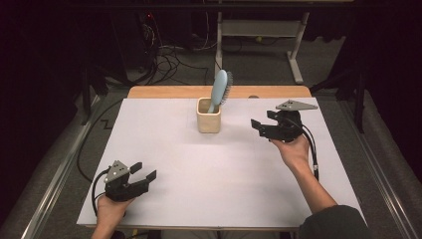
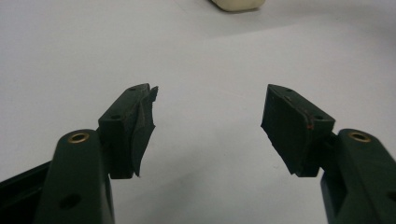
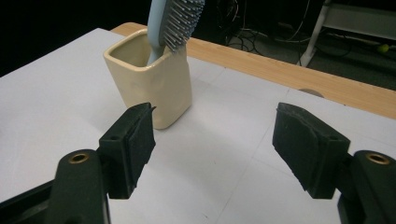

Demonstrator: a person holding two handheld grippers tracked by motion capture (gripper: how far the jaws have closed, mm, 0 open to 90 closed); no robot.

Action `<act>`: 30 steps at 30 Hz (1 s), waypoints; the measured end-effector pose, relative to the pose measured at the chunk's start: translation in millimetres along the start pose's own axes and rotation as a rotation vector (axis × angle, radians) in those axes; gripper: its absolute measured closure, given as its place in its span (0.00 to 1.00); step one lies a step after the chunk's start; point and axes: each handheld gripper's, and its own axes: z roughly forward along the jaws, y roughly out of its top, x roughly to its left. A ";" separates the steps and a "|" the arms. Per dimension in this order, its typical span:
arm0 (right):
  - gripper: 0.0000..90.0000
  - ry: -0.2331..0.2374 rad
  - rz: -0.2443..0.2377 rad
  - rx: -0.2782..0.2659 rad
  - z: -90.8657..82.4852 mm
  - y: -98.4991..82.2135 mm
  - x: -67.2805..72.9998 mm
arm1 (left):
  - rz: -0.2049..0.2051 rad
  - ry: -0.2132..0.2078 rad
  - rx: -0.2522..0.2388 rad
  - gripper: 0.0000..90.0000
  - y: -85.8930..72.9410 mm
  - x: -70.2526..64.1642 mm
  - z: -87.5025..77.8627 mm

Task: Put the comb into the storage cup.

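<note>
A cream square cup [image 1: 208, 115] stands near the back middle of the white table [image 1: 209, 169], and a light blue hairbrush [image 1: 219, 89] stands in it, bristle head up. My right gripper [image 1: 257, 126] hovers to the cup's right, held in a hand, jaws open and empty, pointing left toward the cup. In the right gripper view the cup [image 3: 152, 88] and hairbrush [image 3: 173, 21] lie just beyond the left jaw. At the front left, my left gripper [image 1: 144, 172] rests low over the table, open and empty. The cup's base [image 2: 236, 4] shows at the top of the left gripper view.
A wooden strip [image 1: 164, 92] runs along the table's far edge. Beyond it are a white desk frame [image 1: 293, 45] and tangled cables [image 1: 169, 59] on the dark floor. A metal rail [image 1: 54, 174] runs along the left side.
</note>
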 end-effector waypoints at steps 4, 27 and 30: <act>0.33 0.001 0.004 -0.001 -1.0 -0.5 -0.1 | -0.001 -0.001 -0.002 0.38 -0.1 0.1 -0.1; 0.32 0.000 -0.002 -0.023 -15.6 -9.7 -1.4 | -0.001 0.000 0.000 0.38 0.0 0.0 0.0; 0.31 -0.002 -0.002 -0.022 -17.8 -11.3 -1.6 | -0.002 0.000 -0.003 0.38 0.0 0.1 -0.2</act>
